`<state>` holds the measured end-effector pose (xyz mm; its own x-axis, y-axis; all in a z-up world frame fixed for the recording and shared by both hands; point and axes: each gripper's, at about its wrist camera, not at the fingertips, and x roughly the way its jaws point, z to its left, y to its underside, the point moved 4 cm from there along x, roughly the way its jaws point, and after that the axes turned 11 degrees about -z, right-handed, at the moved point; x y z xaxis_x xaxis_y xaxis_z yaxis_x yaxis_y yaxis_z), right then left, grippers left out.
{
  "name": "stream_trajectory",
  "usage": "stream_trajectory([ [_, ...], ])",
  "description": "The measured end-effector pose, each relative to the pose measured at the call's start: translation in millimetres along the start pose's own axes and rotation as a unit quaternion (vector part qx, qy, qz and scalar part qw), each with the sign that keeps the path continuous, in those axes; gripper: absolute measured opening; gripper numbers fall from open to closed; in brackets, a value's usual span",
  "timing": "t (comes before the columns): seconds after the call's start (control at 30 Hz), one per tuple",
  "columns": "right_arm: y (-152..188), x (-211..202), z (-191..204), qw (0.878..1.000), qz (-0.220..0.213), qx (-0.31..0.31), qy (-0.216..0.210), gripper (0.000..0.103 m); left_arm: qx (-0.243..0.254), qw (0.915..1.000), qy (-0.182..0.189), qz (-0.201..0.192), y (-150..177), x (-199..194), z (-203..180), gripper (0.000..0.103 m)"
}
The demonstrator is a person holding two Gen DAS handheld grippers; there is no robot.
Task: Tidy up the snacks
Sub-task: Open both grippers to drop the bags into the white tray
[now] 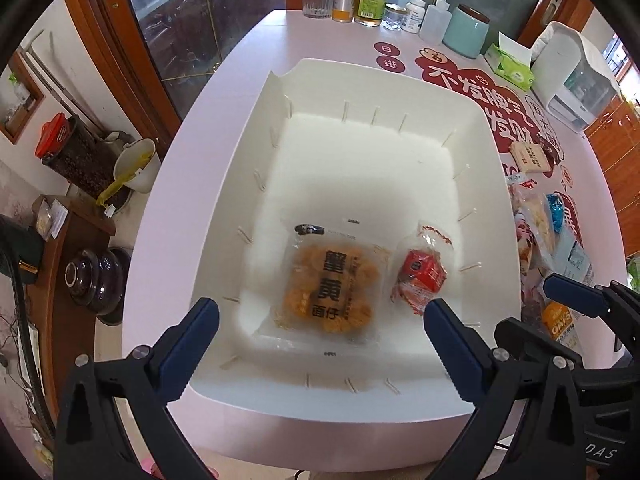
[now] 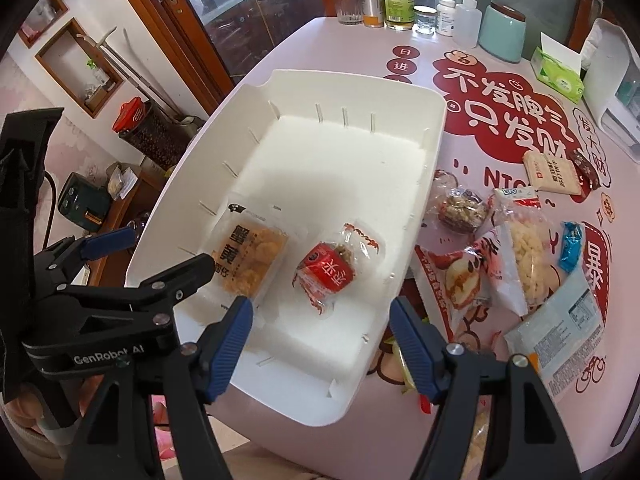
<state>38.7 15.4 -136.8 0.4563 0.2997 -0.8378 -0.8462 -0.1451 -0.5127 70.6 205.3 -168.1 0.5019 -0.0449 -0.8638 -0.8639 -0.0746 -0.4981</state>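
Observation:
A white bin (image 1: 496, 208) (image 2: 434, 148) sits on the pink table. Inside it lie an orange noodle-snack packet (image 1: 330, 284) (image 2: 250, 258) and a red-wrapped snack (image 1: 422, 272) (image 2: 330, 270), side by side near the front. My left gripper (image 1: 322, 334) is open and empty above the bin's front edge; it also shows in the right wrist view (image 2: 148, 246). My right gripper (image 2: 322, 344) is open and empty over the bin's front right corner; it shows at the right of the left wrist view (image 1: 576, 292). Several loose snack packets (image 2: 520, 256) (image 1: 540, 224) lie on the table right of the bin.
Bottles, jars and a glass (image 2: 348, 8) line the table's far edge, with a teal canister (image 2: 502, 34), a tissue box (image 2: 558, 72) and a white appliance (image 2: 616, 76) at far right. A beige biscuit pack (image 2: 554, 172) lies beyond the snacks. A cluttered side cabinet (image 1: 80, 216) stands left.

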Motion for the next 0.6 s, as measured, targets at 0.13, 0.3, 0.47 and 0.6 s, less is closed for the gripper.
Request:
stream_trajectory([
  [0.13,2.5,-6.3,-3.5,1.0,-0.005,0.003,-0.002,0.072,-0.007,0.9999,0.009,0.007,2.3,-4.7,-2.4,0.102],
  [0.3,3.4,-17.5,-7.2,1.0,-0.02,0.001,-0.002,0.072,0.005,1.0,0.003,-0.007,0.5,-15.6,-13.6,0.102],
  [0.47,5.3,-31.3,-15.6,0.999,-0.037,0.01,-0.004,0.072,0.019,0.9995,0.014,-0.02,-4.8,-25.8,-30.1,0.099],
  [0.6,6.5,-42.4,-26.2,0.998,-0.051,0.022,-0.004,0.072,0.034,0.9987,0.028,-0.026,-9.0,-32.9,-47.7,0.098],
])
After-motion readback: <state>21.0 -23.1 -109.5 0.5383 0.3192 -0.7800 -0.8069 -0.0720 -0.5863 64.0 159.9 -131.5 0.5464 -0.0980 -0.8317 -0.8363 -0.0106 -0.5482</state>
